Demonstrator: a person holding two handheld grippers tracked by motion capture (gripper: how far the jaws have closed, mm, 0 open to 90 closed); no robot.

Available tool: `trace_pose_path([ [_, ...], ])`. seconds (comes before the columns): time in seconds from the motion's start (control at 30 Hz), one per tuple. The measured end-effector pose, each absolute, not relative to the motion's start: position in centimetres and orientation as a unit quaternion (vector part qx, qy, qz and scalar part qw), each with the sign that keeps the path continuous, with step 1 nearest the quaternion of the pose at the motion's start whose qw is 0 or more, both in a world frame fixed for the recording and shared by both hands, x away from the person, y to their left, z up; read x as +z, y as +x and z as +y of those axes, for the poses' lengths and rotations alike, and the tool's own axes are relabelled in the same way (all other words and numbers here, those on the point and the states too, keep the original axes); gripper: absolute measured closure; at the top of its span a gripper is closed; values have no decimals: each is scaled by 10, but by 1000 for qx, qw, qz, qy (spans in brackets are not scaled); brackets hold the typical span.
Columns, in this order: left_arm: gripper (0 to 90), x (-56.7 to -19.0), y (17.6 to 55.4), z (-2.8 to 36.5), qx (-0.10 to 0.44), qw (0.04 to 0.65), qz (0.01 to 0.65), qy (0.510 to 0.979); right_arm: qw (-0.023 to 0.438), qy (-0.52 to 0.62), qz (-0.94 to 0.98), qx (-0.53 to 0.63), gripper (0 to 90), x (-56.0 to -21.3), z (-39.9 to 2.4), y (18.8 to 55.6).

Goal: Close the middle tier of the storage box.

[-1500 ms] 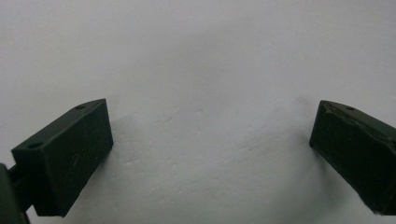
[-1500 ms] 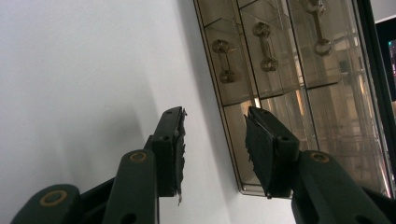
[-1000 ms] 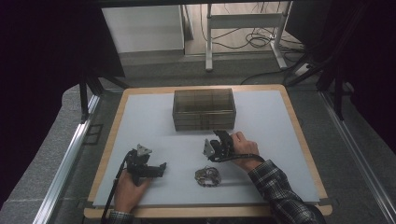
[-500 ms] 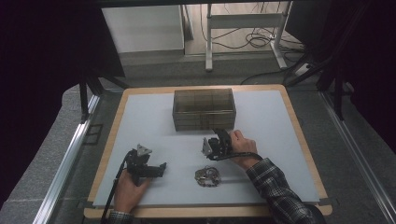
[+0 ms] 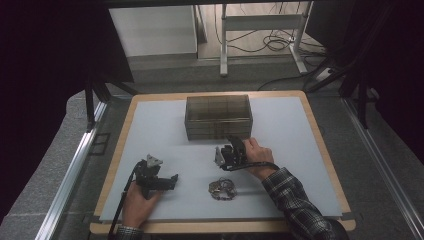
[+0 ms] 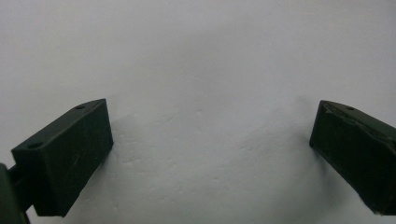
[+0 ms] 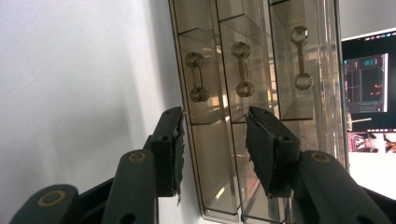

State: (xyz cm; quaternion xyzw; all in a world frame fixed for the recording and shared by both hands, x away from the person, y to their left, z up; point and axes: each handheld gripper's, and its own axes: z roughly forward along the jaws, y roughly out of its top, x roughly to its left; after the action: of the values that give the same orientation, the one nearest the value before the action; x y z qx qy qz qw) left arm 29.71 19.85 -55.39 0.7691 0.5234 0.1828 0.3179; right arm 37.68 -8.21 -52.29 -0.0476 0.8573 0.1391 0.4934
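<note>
A smoky see-through drawer box point(image 5: 218, 116) stands at the middle back of the white mat point(image 5: 300, 130). My right gripper point(image 5: 233, 145), rolled on its side, points at the box's front from close by. In the right gripper view the drawer box point(image 7: 243, 84) shows three drawer fronts side by side, each with a dumbbell-shaped handle point(image 7: 196, 77). The right gripper point(image 7: 217, 149) has its jaws partly apart just short of the drawer fronts, with nothing pressed between them. My left gripper point(image 5: 171, 181) rests on the mat at the front left. The left gripper point(image 6: 210, 154) is wide open over bare mat.
A small tangled pile of metal bits point(image 5: 222, 189) lies on the mat between the two hands, near the front. The mat sits on a wooden board point(image 5: 320, 145) with metal rails at both sides. A monitor point(image 7: 366, 84) glows beyond the box.
The right gripper has edged slightly left in front of the box. The left gripper has stayed in place.
</note>
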Motion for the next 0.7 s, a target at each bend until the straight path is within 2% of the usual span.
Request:
trace_pose_path([
  [0.7,0,-554,297,199,183,318,523,769,523,-58,843,109,567,-528,-69,385],
])
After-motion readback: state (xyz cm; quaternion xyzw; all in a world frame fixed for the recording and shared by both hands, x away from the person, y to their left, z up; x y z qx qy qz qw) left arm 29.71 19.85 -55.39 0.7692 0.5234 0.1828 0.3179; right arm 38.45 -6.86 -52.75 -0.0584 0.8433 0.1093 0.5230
